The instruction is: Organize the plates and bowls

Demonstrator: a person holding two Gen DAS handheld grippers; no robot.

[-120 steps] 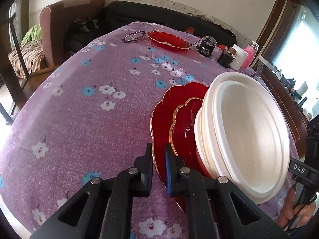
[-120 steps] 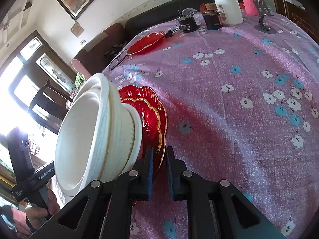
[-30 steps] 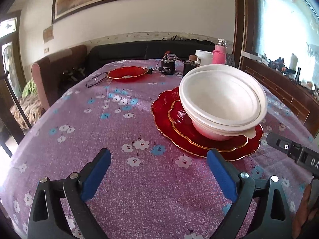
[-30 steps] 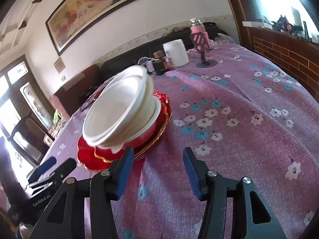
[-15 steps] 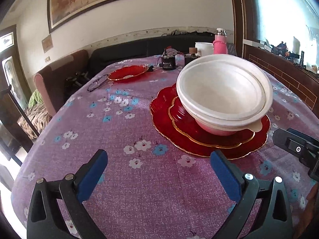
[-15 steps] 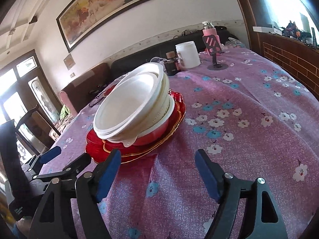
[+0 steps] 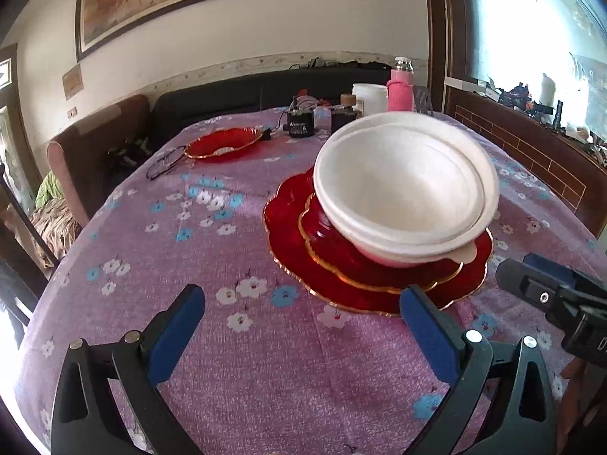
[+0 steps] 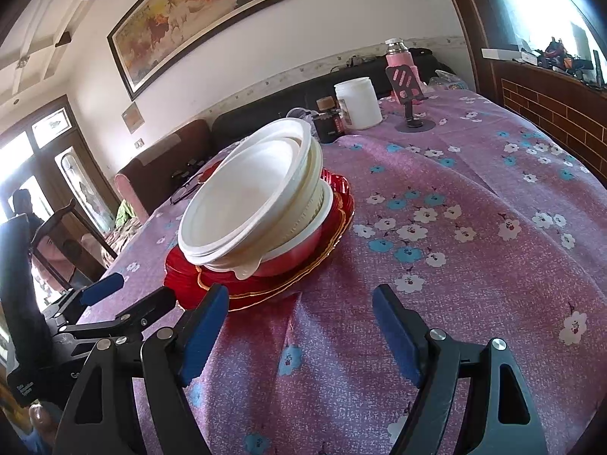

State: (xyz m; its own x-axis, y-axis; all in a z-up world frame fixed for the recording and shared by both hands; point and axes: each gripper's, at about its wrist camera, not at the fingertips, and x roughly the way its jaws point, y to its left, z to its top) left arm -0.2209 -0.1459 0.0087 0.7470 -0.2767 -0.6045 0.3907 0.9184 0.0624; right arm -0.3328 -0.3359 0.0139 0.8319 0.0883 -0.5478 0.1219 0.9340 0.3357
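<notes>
A stack of white bowls [image 7: 402,185] sits on a red bowl and two red gold-rimmed plates [image 7: 292,235] on the purple flowered tablecloth. The stack also shows in the right wrist view [image 8: 258,204], leaning a little, on the red plates [image 8: 182,265]. My left gripper [image 7: 303,326] is open and empty, just short of the plates' near edge. My right gripper [image 8: 299,326] is open and empty, near the plates' right edge. The left gripper also shows in the right wrist view [image 8: 125,295]. A separate red dish [image 7: 224,144] lies far back.
At the table's far end stand a white jar [image 8: 358,102], a pink bottle [image 8: 398,57], dark jars [image 7: 299,123] and a phone stand [image 8: 413,121]. Glasses [image 7: 167,161] lie near the red dish. Armchair [image 7: 95,151] at left; brick ledge [image 7: 531,151] at right.
Four seconds ago both grippers were shut on the plates' rim with the stack tilted. They let go, opened wide and drew back; the stack now rests on the table.
</notes>
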